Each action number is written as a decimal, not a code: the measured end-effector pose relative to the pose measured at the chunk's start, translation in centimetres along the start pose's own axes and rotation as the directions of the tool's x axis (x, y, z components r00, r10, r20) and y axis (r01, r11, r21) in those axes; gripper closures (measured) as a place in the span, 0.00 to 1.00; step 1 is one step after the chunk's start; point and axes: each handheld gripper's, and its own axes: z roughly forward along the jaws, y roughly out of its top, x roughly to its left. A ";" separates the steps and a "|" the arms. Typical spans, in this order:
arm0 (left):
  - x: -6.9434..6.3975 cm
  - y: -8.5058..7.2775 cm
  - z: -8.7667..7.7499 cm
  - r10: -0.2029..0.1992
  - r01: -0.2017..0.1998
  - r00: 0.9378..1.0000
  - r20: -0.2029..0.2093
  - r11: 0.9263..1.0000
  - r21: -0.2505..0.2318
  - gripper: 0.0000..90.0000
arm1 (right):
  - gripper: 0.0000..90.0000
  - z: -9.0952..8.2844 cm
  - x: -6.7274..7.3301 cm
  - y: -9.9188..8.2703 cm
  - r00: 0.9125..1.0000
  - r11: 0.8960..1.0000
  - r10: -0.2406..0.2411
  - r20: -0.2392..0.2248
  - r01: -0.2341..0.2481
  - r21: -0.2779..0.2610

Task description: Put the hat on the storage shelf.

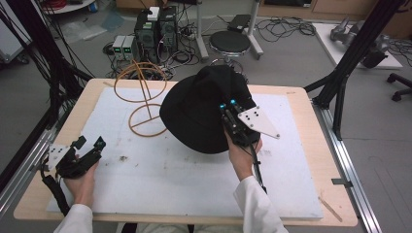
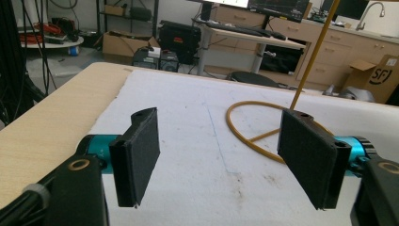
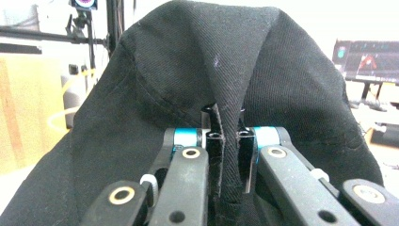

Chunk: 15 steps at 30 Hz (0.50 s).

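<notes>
A black cloth hat (image 1: 201, 111) hangs lifted above the middle of the white mat, tilted with its brim toward the left. My right gripper (image 1: 227, 108) is shut on a pinched fold of the hat (image 3: 226, 84), and in the right gripper view the fabric runs up between the two pads (image 3: 214, 141). A yellow wire hat stand (image 1: 144, 99) rises from its ring base just left of the hat. My left gripper (image 1: 88, 142) rests near the table's front left, open with nothing between its pads (image 2: 141, 155). The stand's ring base (image 2: 254, 136) lies ahead of it.
The white mat (image 1: 170, 179) covers most of the wooden table (image 1: 316, 145). Black frame posts stand at the table's left and right (image 1: 340, 87). Beyond the far edge are a round stool (image 1: 229, 42) and computer boxes (image 1: 155, 31) on the floor.
</notes>
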 end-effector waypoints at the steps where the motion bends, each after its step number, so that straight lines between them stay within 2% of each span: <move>1: 0.0 0.0 0.0 0.000 0.000 1.000 -0.001 1.000 -0.002 0.33 | 0.97 0.0 0.1 0.3 1.000 1.000 0.001 0.003 -0.001 -0.012; 6: 0.0 0.0 0.0 0.001 -0.001 1.000 0.000 1.000 -0.001 0.33 | 0.97 -0.1 0.4 1.8 1.000 0.997 -0.005 -0.003 0.005 -0.083; 15: 0.0 0.0 0.0 -0.003 0.003 1.000 0.001 1.000 -0.002 0.33 | 0.97 0.9 1.3 3.5 0.999 0.991 -0.013 -0.030 0.009 -0.131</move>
